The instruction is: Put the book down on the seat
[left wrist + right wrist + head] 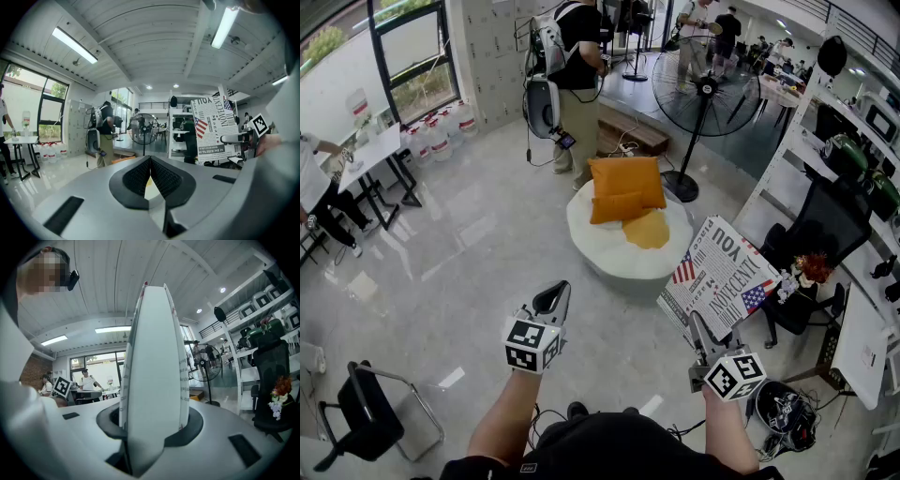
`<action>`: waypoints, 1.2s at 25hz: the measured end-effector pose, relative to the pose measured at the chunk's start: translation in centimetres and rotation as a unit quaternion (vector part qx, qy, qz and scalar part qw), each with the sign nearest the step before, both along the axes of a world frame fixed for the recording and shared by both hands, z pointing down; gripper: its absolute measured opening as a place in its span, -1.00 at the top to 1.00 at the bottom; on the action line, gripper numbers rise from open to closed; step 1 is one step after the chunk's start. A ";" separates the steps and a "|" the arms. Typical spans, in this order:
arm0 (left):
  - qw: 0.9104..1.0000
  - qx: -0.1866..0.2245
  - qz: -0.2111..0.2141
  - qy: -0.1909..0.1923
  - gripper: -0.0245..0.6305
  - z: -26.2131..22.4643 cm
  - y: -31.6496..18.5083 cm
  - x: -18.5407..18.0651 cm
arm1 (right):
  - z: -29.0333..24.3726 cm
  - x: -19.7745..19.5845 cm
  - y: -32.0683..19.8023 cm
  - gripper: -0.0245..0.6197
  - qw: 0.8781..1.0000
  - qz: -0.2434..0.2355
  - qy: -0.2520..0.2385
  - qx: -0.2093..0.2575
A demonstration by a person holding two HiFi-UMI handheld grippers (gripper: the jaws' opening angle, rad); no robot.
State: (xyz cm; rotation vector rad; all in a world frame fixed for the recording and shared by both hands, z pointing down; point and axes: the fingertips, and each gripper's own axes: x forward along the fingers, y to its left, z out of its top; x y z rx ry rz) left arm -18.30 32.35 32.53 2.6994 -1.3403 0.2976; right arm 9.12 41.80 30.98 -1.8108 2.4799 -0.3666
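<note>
book (722, 277): I see it held upright in the air by my right claw (701, 330), off to the right of the seat (605, 261).
right claw: clamped on the book's lower edge, pages standing between the jaws.
seat: white, round, with orange cushions (625, 187) on it, near the book but apart from it.
left claw (555, 300): jaws pressed together on nothing, raised above the floor.

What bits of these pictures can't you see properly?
- Book: the right gripper view shows only its edge, because the covers face sideways.
- Book's small print: in the head view it is too small to read.
- Seat: in the head view the orange cushions cover part of its top.
- Right gripper: in the head view the book covers part of its jaws.
</note>
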 end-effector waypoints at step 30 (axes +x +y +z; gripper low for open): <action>0.998 -0.059 0.005 -0.030 0.92 5.4 -15.5 1.7 | 6.8 -1.4 -17.8 0.39 0.996 -0.055 -0.048 -0.047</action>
